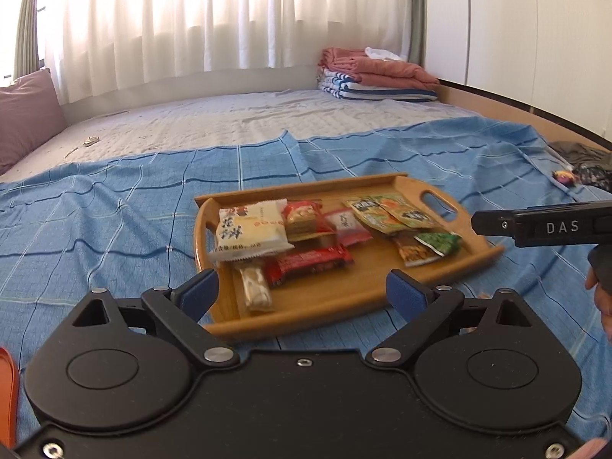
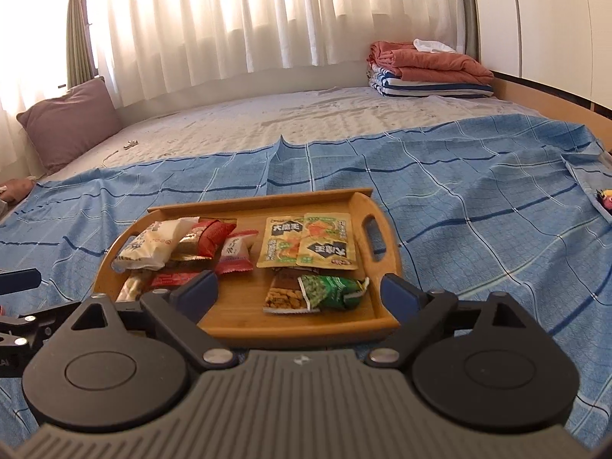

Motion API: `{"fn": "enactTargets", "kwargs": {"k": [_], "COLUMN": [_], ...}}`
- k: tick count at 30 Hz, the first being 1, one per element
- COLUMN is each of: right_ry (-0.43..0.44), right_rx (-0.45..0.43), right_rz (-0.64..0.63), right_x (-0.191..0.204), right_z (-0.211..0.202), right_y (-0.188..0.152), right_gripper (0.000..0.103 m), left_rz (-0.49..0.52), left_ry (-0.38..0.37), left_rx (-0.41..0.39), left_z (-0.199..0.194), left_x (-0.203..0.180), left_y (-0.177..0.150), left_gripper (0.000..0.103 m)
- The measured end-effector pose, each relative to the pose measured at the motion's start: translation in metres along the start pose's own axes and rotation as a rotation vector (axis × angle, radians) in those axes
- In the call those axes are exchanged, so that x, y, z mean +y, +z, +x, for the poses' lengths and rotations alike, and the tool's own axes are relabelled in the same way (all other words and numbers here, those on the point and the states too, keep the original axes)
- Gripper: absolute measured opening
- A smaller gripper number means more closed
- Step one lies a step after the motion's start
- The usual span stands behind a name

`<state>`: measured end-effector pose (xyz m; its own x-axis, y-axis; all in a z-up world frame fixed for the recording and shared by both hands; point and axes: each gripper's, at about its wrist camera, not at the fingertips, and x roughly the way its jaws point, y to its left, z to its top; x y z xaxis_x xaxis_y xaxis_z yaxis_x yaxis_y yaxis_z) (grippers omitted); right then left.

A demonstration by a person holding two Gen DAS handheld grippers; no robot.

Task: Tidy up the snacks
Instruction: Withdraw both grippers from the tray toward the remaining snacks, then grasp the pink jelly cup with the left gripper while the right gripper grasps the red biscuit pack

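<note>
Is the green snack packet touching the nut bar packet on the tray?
Touching: the right wrist view shows the green snack packet overlapping the nut bar packet.

Daylight is admitted through the white curtains, which are blown out to near white across the top of both views. The far bed surface is washed pale by this backlight, while the blue checked sheet is evenly and softly lit. Only faint, short shadows are cast under the snack packets inside the wooden tray. Slight motion blur is seen on the packets and tray edges in the left wrist view; print on the yellow sachets is rendered more sharply in the right wrist view. Straight lines are bowed by fisheye distortion, and the frame corners are darkened.
</note>
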<state>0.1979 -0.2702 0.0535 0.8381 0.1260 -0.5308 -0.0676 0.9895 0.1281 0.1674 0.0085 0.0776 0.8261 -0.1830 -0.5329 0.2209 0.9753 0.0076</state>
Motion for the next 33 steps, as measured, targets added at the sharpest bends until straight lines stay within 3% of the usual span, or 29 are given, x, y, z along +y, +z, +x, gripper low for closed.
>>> {"fn": "enactTargets", "kwargs": {"k": [13, 28, 33], "right_ry": [-0.008, 0.044, 0.060], "right_rx": [0.070, 0.141, 0.158], "right_rz": [-0.033, -0.208, -0.262], "right_x": [-0.029, -0.021, -0.016], "right_z": [-0.024, -0.013, -0.004], "right_y": [-0.047, -0.082, -0.084], "right_gripper": [0.102, 0.103, 0.103], "left_rz": [0.005, 0.023, -0.006], "left_ry": [-0.074, -0.094, -0.118], "left_rx": [0.041, 0.092, 0.100], "left_z": [-0.047, -0.038, -0.029], "left_x": [-0.023, -0.042, -0.041], "left_y": [-0.055, -0.086, -0.085], "left_gripper": [0.095, 0.095, 0.084]}}
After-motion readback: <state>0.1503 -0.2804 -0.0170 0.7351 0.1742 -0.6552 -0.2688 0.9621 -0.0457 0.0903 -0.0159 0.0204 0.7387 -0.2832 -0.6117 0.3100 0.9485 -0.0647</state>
